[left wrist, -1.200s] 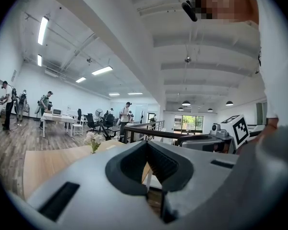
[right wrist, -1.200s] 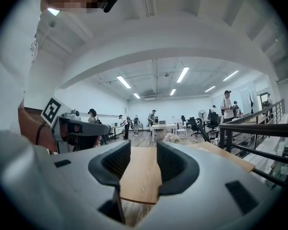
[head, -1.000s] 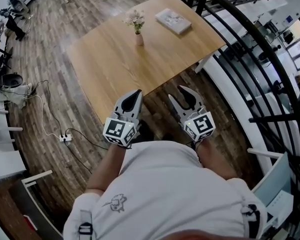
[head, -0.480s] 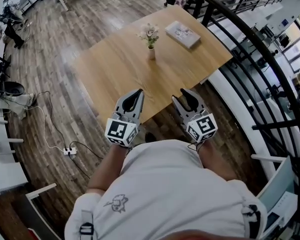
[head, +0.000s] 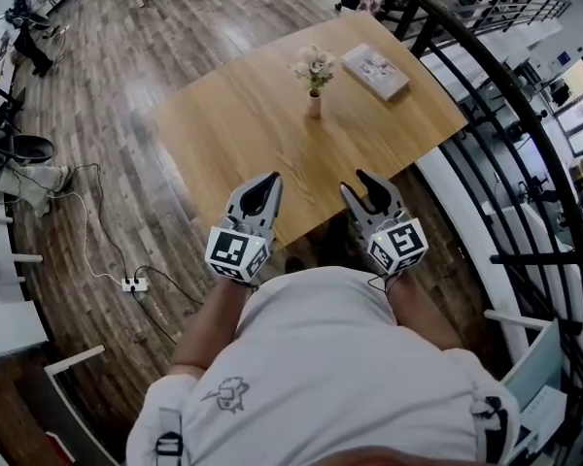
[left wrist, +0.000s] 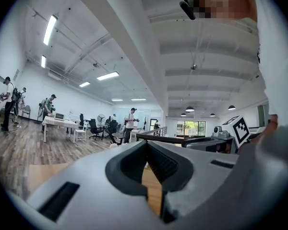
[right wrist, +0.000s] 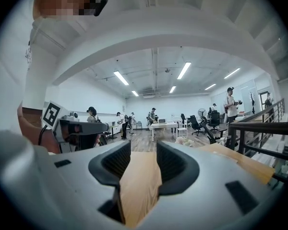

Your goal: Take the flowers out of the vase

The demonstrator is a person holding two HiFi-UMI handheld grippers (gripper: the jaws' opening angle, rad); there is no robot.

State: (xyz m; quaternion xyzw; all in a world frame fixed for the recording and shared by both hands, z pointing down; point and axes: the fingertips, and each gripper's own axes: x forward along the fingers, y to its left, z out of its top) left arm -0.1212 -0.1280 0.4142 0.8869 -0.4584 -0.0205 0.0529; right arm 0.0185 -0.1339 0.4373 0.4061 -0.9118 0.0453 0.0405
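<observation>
Holding L tongs (head: 269, 179) (left wrist: 146, 143) over near edge of desk (head: 238, 134), tips pinched together, nothing btwn. Holding R tongs (head: 360, 183) (right wrist: 143, 145) alongside, spread wide, empty, only desk wood thru gap. Can see flowers (head: 316, 65) upright in small vase (head: 314, 105) twd far edge, well apart from both, w/ book (head: 375, 71) by far-right corner.

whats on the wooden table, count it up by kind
vase: 1
bunch of flowers: 1
book: 1
total: 3
</observation>
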